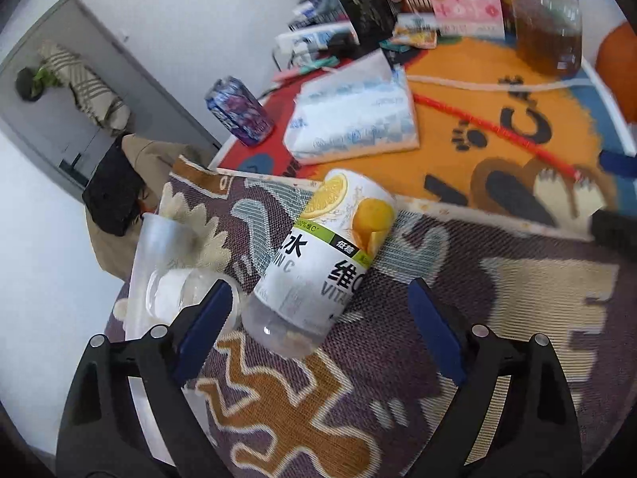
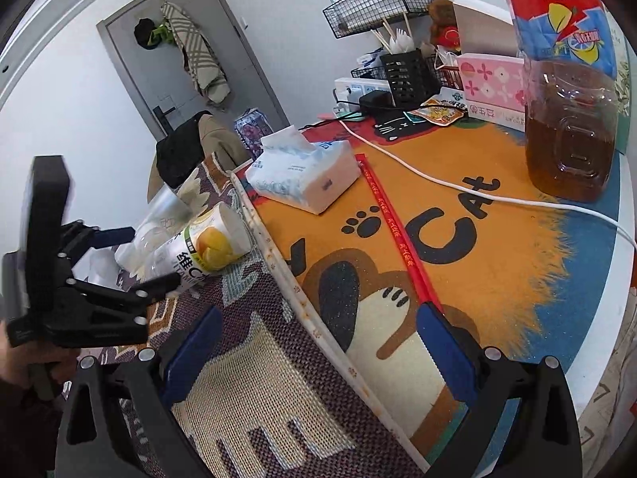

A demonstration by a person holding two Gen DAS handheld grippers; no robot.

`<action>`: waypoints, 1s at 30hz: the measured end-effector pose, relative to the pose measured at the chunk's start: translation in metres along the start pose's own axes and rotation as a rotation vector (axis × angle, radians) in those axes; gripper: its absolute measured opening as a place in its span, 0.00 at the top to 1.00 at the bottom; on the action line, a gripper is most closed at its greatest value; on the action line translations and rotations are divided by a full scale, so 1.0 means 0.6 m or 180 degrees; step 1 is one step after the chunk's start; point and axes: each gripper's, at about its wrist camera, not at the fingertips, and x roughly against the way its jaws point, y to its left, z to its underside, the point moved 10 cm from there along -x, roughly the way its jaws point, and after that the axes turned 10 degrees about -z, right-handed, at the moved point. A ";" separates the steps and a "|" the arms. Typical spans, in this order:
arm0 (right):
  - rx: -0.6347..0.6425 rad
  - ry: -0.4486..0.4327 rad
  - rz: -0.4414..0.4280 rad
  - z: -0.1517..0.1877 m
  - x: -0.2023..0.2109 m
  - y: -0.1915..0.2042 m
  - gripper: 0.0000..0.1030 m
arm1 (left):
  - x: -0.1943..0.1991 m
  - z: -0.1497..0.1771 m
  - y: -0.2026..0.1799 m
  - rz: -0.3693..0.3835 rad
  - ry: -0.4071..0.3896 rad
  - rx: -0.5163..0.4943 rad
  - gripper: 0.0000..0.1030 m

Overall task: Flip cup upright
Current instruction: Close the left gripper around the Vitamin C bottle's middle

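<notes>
Your left gripper [image 1: 318, 318] has jaws wide apart w/ the vitamin-C bottle [image 1: 322, 255] lying between them, not clamped; clear cup [image 1: 167, 267] lies on its side at 9 o'clock of the bottle, touching it, on the patterned mat [image 1: 497, 318]; your right gripper [image 2: 318, 350] sits over the mat, jaws apart, holding nothing; tissue pack [image 2: 306, 175] at its 12 o'clock.

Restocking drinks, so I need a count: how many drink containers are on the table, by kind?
Vitamin C bottle: 1
Clear plastic cup: 1
Purple can: 1
Ice tea jug: 1
Total: 4
</notes>
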 end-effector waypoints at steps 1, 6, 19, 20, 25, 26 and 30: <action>-0.0015 0.0000 -0.0011 0.000 -0.001 -0.001 0.07 | -0.008 0.000 -0.003 -0.0005 0.0026 -0.0055 0.13; 0.0000 0.0025 -0.0033 0.006 -0.002 0.001 0.07 | -0.058 -0.003 -0.013 -0.0093 0.0146 -0.0392 0.13; 0.0041 0.0027 -0.0075 0.019 0.011 0.010 0.07 | -0.075 0.015 -0.019 -0.0040 0.0332 -0.0448 0.34; 0.0041 0.0018 -0.0069 0.019 0.013 0.010 0.07 | -0.064 0.016 -0.013 -0.0069 0.0320 -0.0393 0.34; -0.0009 0.0035 -0.0117 0.027 0.020 0.015 0.07 | -0.007 0.031 0.019 -0.0051 0.0284 -0.0070 0.38; -0.0004 0.0027 -0.0138 0.028 0.024 0.019 0.07 | 0.010 0.037 0.027 -0.0060 0.0288 0.0003 0.39; 0.0032 -0.0042 -0.0196 0.028 0.042 0.036 0.07 | 0.047 0.059 0.055 -0.0029 0.0310 0.0247 0.39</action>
